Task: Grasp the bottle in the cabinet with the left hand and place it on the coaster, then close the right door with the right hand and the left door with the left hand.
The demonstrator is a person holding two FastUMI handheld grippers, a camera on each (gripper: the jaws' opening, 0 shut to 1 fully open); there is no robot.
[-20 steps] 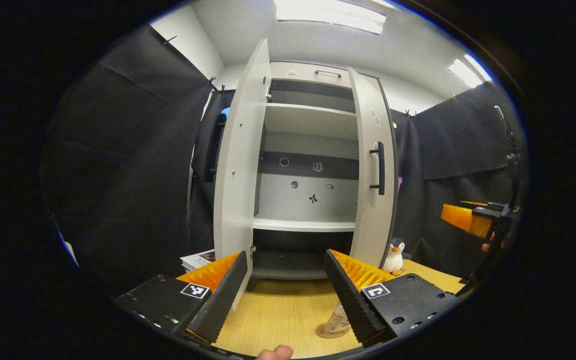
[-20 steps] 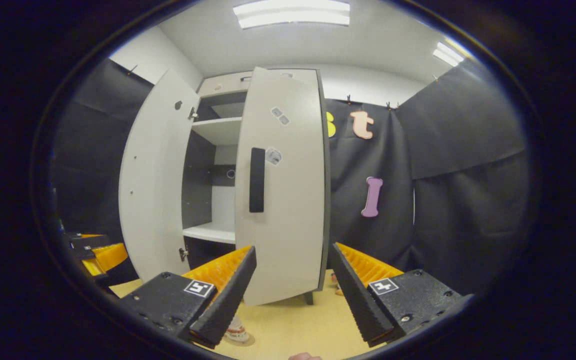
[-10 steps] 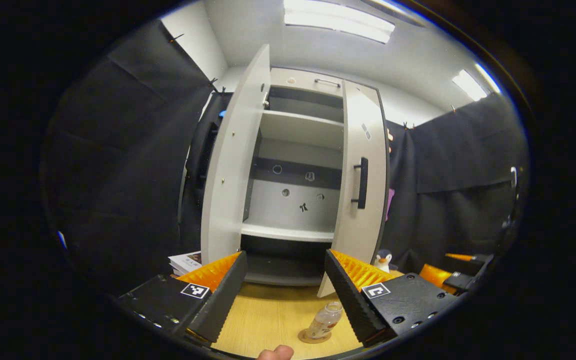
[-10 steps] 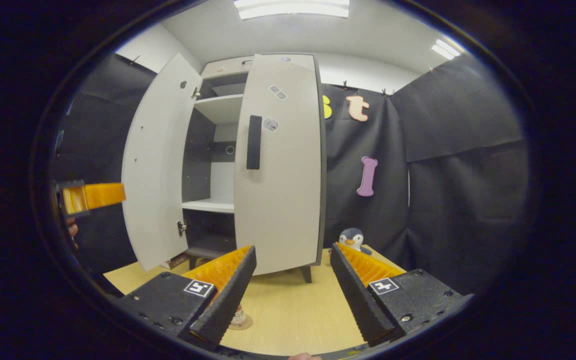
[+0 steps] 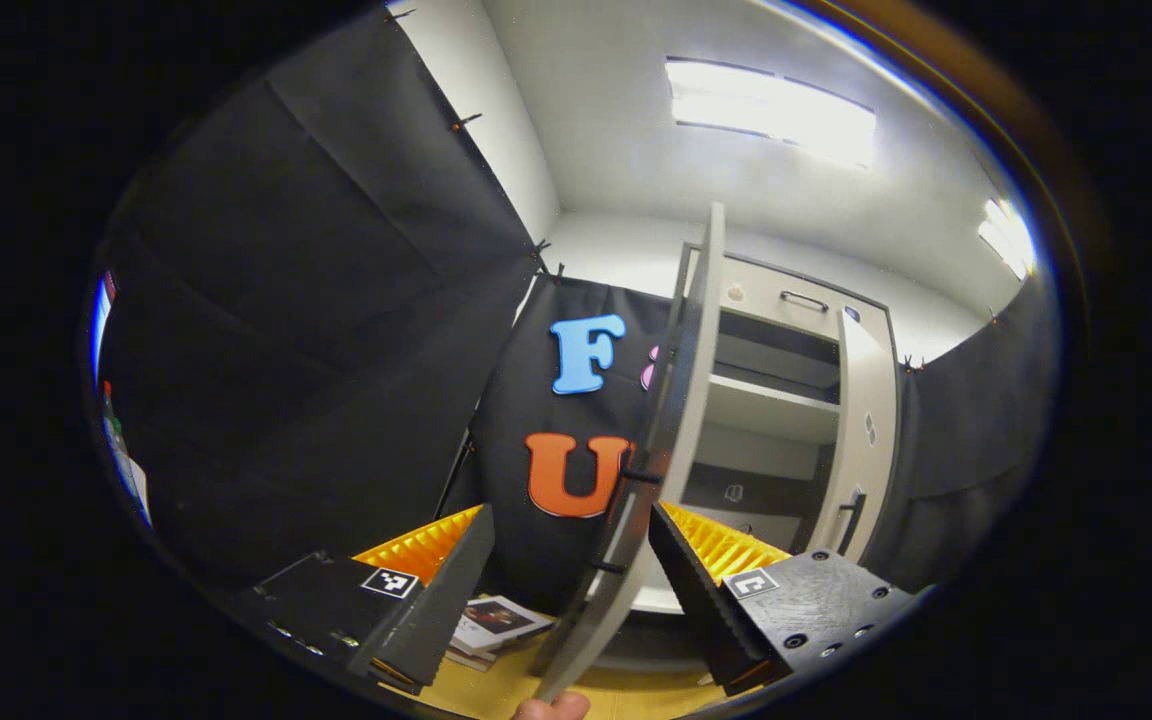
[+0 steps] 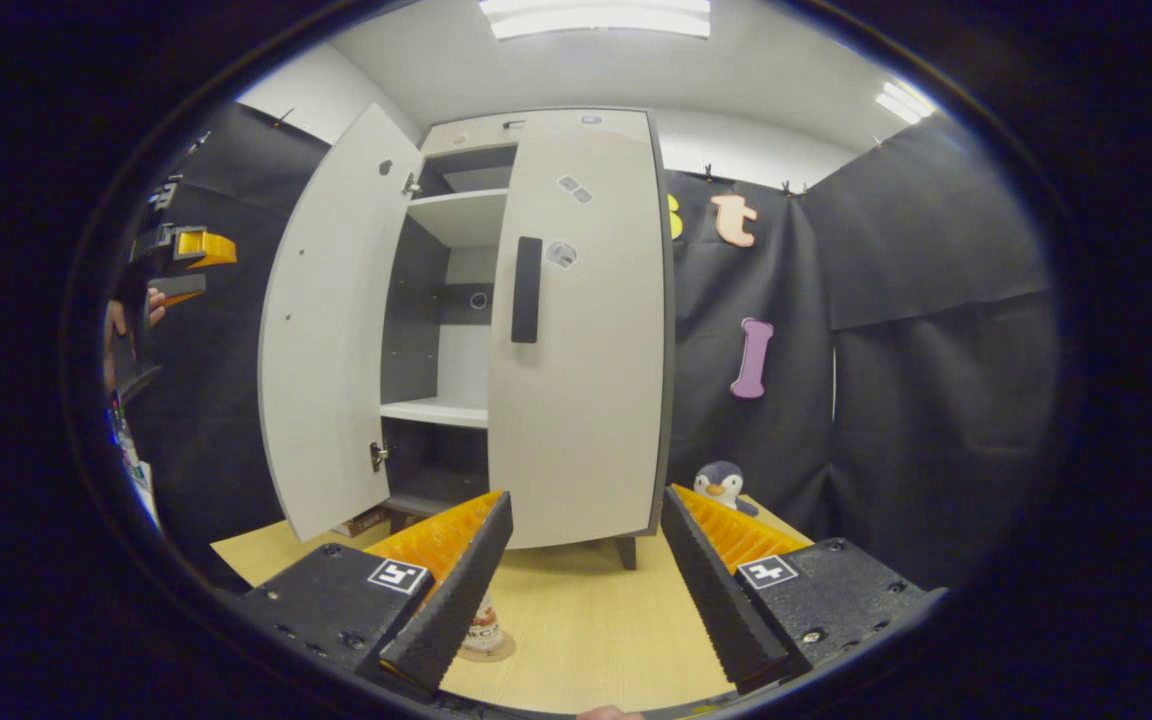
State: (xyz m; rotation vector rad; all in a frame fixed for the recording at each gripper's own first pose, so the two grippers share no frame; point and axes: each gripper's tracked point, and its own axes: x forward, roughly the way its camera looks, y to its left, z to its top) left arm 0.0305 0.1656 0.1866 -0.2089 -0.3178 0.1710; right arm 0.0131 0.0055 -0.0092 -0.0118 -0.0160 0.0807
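The bottle (image 6: 482, 632) stands on its coaster (image 6: 492, 652) on the bench (image 6: 586, 640), and the right door (image 6: 581, 330) looks closed. The left tongs (image 5: 568, 580), spread and empty, straddle the edge of the open left door (image 5: 671, 440). Best to press on its outer face (not its thin edge) and swing it shut smoothly. The right tongs (image 6: 586, 585) hang spread, holding nothing.

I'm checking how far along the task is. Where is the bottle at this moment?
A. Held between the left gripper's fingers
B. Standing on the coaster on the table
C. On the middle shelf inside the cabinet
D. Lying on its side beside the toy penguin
B. In the right gripper view the bottle stands on the round coaster on the wooden table, in front of the cabinet.
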